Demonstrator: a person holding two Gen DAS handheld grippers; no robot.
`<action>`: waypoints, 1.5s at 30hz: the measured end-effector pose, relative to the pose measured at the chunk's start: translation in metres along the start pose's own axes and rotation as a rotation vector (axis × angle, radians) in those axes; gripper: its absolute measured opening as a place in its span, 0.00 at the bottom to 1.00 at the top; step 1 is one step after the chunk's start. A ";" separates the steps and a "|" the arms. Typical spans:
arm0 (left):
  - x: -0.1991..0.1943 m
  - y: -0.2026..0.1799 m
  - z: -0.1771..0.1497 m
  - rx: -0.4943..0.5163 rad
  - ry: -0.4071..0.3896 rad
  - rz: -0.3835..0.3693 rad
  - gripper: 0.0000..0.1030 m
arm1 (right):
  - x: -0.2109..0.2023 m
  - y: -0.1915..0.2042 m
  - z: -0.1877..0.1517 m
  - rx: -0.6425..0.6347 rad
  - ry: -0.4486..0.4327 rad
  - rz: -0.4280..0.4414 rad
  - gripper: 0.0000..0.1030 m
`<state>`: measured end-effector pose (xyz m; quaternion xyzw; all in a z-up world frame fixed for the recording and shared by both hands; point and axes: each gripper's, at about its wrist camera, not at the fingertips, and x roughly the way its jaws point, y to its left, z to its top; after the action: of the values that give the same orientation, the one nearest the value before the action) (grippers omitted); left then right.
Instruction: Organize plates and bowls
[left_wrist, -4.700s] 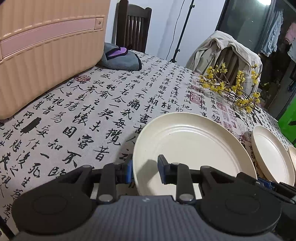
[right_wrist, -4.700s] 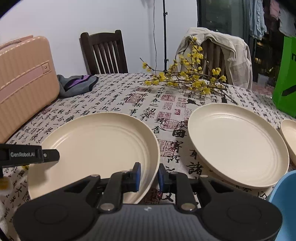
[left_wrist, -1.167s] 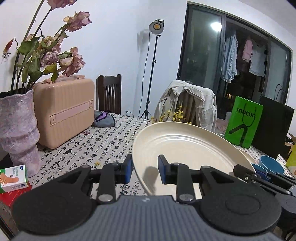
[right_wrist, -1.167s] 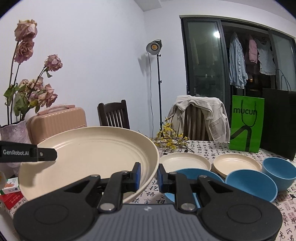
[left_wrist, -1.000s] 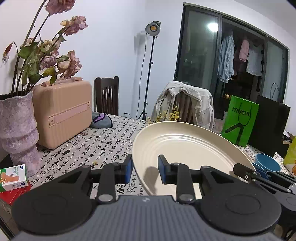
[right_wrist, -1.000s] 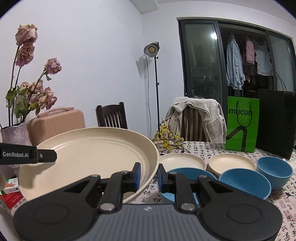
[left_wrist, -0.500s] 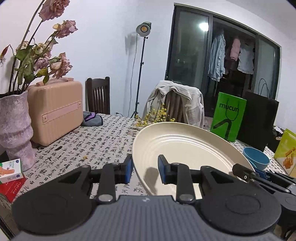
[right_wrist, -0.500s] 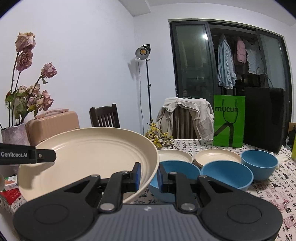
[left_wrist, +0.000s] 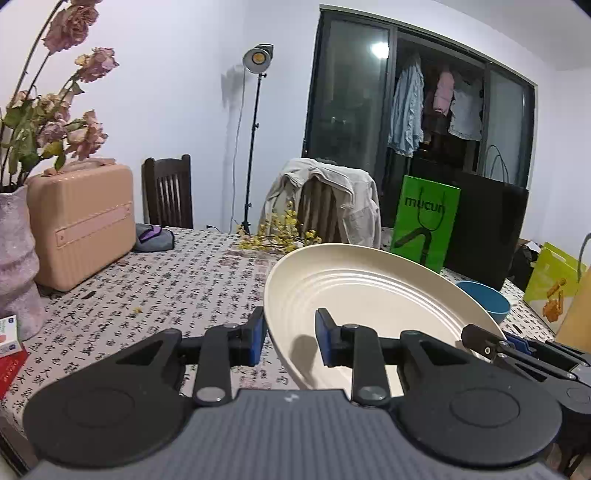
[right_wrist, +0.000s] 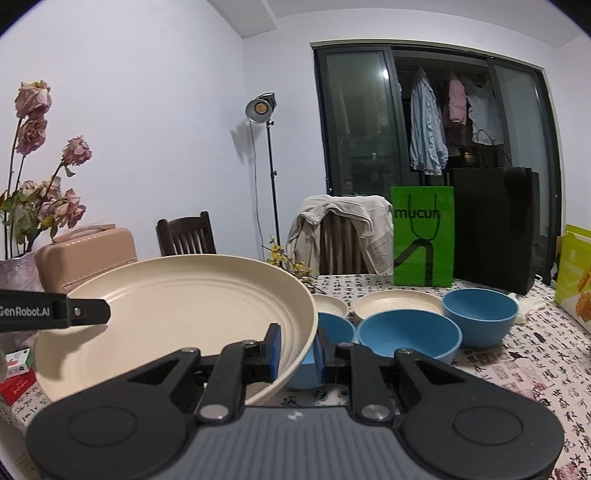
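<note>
I've got the big cream plate (right_wrist: 177, 317) up off the bench (right_wrist: 517, 373), carried between both tools – left gripper (left_wrist: 289, 331) pinching its left rim, right gripper (right_wrist: 296, 350) pinching its right rim, jaws on both pressed onto the edge, one pad above and one below. The plate is tilted a bit, far edge raised. It looks stiff and light, probably a smooth moulded material, so I judge it slippery at the pads. The raised rim is the only real hold; a two-point grip on opposite sides keeps it from swinging. It could chip if dropped.

Ahead and right on the bench: three blue bowls (right_wrist: 408, 332), one half hidden behind the plate, and two small cream plates (right_wrist: 397, 302) just beyond them – likely the stack target, though I can't tell which.

Hidden: the plate's underside, the lower pads, the bench below the plate. In the left view only one bowl shows; the plate covers the rest. The near bench edge is cut off by the tool bodies.
</note>
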<state>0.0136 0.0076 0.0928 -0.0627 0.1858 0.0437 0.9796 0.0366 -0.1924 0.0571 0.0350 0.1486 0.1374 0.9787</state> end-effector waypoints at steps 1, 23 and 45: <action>0.000 -0.002 -0.001 0.002 0.002 -0.004 0.27 | -0.001 -0.003 -0.002 0.001 0.001 -0.005 0.18; 0.009 -0.035 -0.018 0.043 0.035 -0.058 0.27 | -0.013 -0.035 -0.017 0.028 0.011 -0.063 0.18; 0.032 -0.055 -0.038 0.069 0.086 -0.097 0.27 | -0.006 -0.061 -0.037 0.050 0.055 -0.112 0.18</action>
<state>0.0355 -0.0503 0.0516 -0.0396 0.2261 -0.0131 0.9732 0.0356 -0.2513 0.0164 0.0474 0.1808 0.0798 0.9791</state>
